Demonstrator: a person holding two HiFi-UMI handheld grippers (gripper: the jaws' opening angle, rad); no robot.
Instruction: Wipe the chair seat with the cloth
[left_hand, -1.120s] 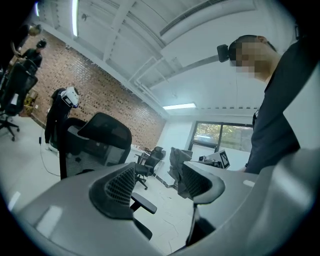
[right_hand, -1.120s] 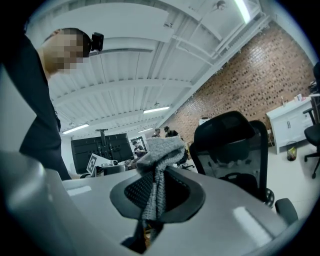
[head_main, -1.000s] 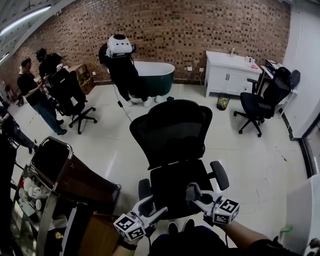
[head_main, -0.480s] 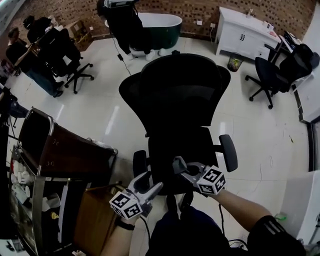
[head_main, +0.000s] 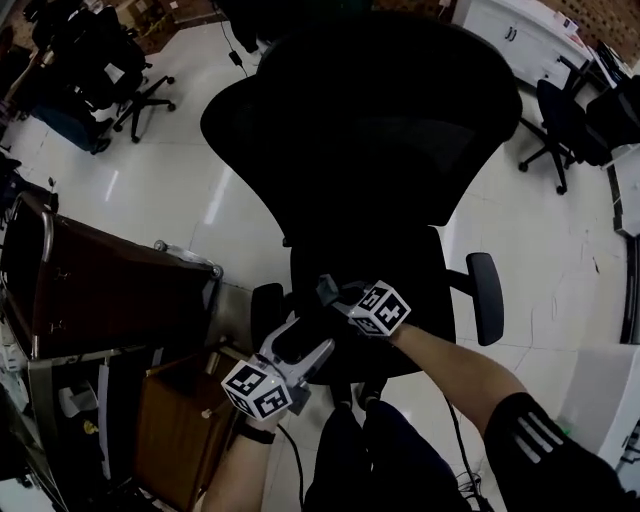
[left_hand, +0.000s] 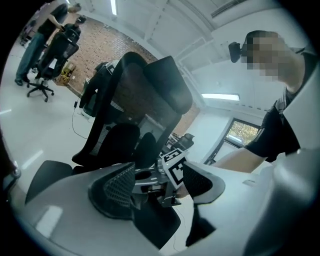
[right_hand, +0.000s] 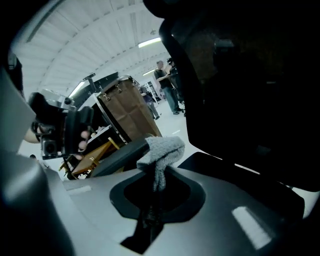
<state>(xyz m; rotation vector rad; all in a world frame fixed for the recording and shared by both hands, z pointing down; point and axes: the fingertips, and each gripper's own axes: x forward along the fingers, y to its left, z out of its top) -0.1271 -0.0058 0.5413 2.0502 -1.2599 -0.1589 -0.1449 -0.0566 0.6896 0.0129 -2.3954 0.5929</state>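
We see a glossy white tiled floor (head_main: 190, 190) carrying everything here. A black office chair (head_main: 370, 130) stands on its middle, with its seat (head_main: 410, 290) on the near side. A second office chair (head_main: 110, 55) stands towards the floor's far left corner and a third office chair (head_main: 560, 115) towards the far right, both well apart from the first. A brown cart (head_main: 100, 290) with a chrome frame stands near the middle chair's left, with a wooden cabinet (head_main: 180, 430) just beside it at the near edge. A white cabinet (head_main: 505, 25) stands along the far edge.

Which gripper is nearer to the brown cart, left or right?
Left. The left gripper hovers at the edge of the seat beside the brown cart; the right gripper is farther, over the seat.
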